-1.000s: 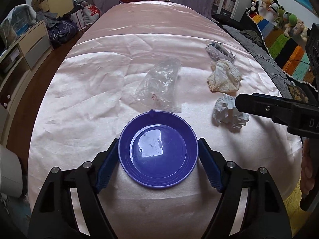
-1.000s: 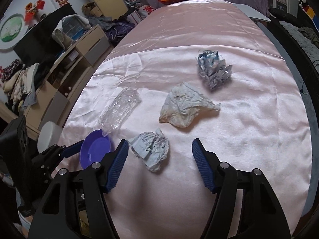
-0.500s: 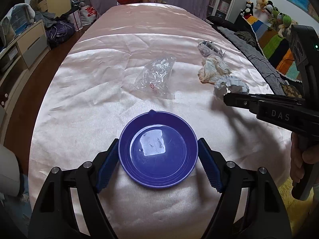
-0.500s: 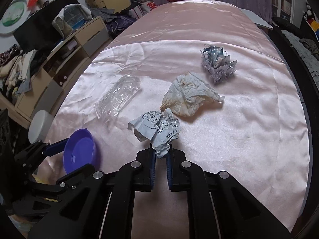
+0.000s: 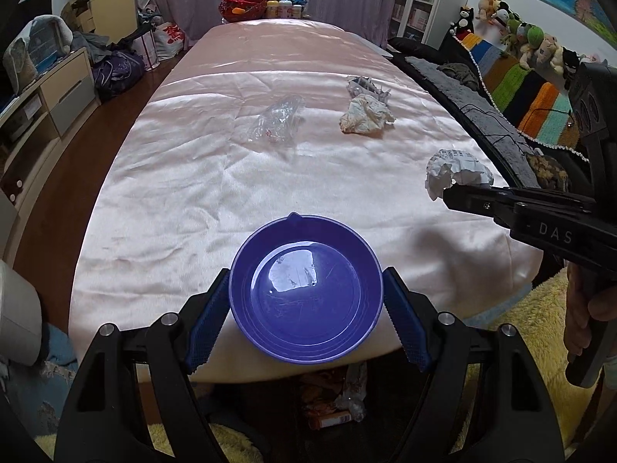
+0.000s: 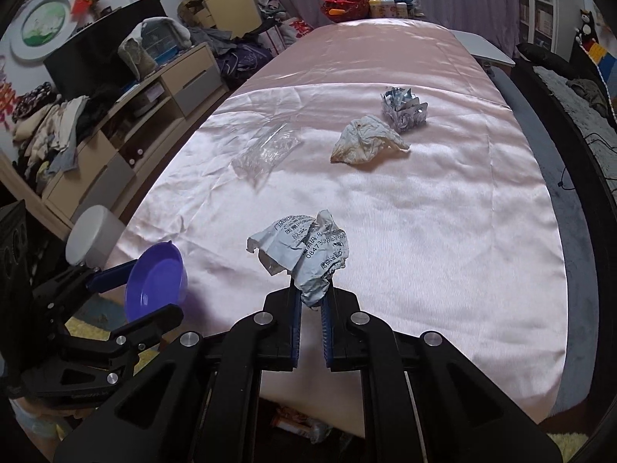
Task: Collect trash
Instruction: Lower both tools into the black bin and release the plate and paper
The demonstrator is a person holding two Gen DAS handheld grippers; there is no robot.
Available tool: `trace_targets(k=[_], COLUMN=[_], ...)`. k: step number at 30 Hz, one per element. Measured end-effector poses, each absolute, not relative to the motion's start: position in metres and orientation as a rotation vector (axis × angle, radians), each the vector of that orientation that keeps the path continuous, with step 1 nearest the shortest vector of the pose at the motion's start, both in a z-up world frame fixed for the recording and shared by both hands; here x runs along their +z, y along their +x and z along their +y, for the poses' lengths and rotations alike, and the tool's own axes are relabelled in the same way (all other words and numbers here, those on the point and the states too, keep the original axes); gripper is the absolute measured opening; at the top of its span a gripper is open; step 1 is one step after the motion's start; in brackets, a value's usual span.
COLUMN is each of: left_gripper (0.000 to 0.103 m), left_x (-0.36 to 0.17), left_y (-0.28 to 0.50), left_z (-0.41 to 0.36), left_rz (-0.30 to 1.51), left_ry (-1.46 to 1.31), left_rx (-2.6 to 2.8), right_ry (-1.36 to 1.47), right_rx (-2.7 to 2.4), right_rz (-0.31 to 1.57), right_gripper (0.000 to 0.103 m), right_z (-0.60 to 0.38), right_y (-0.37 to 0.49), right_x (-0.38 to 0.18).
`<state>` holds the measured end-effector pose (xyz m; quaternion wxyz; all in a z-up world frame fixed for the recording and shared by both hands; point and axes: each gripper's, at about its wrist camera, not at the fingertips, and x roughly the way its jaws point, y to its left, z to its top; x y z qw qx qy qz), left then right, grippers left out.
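My left gripper is shut on a blue plastic bowl, held over the near edge of the pink table. The bowl is empty. My right gripper is shut on a crumpled printed paper and holds it lifted above the cloth. The same paper shows at the right in the left wrist view, to the right of the bowl. A clear plastic bag, a stained crumpled tissue and a silvery crumpled wrapper lie farther up the table.
A red basket and bottles stand at the table's far end. A cabinet with clothes runs along the left. A dark couch with a striped blanket lies to the right. Litter lies on the floor under the near edge.
My right gripper closed on the crumpled paper and lifted it off the cloth, drawing back toward the near edge. My left gripper drew back with the bowl.
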<state>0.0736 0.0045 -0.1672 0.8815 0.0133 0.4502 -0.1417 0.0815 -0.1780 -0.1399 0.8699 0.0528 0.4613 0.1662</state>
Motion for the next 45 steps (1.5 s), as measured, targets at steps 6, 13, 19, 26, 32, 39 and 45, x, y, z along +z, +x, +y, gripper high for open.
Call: trace_targets(k=[6,13,19,26,32,39,45], left_gripper=[0.073,0.074,0.074,0.074,0.074,0.074,0.074], left_x=[-0.166,-0.179,-0.203,-0.237,-0.261,-0.279,-0.289], left_y=[0.036,-0.003,-0.024,-0.033,-0.036,-0.034,-0.031], left_z=[0.003,-0.001,-0.004,-0.008,-0.012,-0.016,-0.018], left_rz=[0.942,0.968,1.017,1.089,1.160,1.209,1.247], left_ry=[0.027,0.033,0.030,0.027,0.038,0.044,0.031], left_rx=[-0.314,-0.337,-0.356,-0.371,-0.372,-0.392,-0.410], right_ry=[0.115,0.108,0.108,0.110,0.093,0.085,0.112], right_rx=[0.356,0.365,0.373,0.354,0.324,0.332,0.331], right_rz=[0.965,0.982,1.048,1.167,1.249,1.310,1.333], right_gripper=[0.010,0.010,0.010,0.010,0.010,0.012,0.015], right_z=[-0.178,-0.176,-0.173,-0.169,-0.166,-0.158,-0.157], right_y=[0.039,-0.004,-0.024,-0.033,-0.034,-0.026,-0.019], right_x=[-0.139,-0.149,-0.175,-0.222,-0.248,-0.265,-0.272])
